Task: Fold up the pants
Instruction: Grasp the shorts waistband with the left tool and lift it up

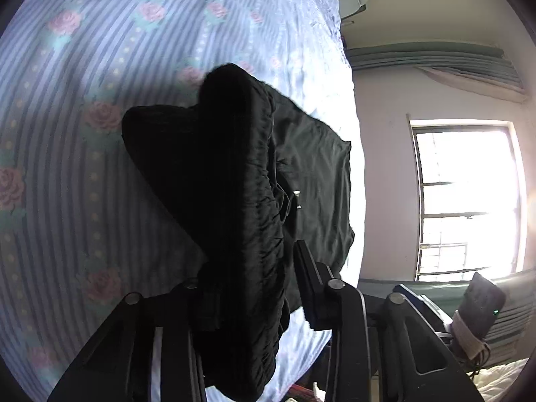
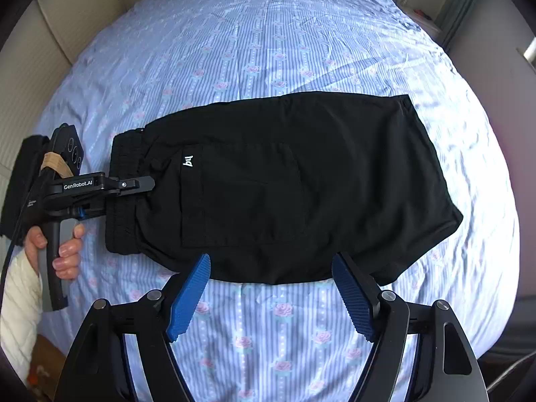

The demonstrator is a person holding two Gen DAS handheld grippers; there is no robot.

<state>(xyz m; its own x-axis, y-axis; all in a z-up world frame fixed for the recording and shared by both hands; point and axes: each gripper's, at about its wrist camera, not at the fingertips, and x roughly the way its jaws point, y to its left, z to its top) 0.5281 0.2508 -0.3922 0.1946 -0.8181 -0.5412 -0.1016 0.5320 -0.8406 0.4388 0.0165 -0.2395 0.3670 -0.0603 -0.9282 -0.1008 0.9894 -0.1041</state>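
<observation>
Folded black fabric pants [image 2: 284,184] mid-frame on the striped floral bed [image 2: 268,50]; left hand-held gripper [image 2: 147,183] apparently pinches their waistband, right hand-held gripper [image 2: 271,288] spread wide

we see the black fabric pants [image 2: 288,184] lying flat across the middle of the bed with the striped, rose-printed sheet [image 2: 268,43], waistband to the left and leg ends to the right. our left tool [image 2: 147,182] reaches in from the left onto the waistband, jaws closed on it. our right tool [image 2: 271,294] hovers at the near edge, fingers spread, just before the pants.
</observation>
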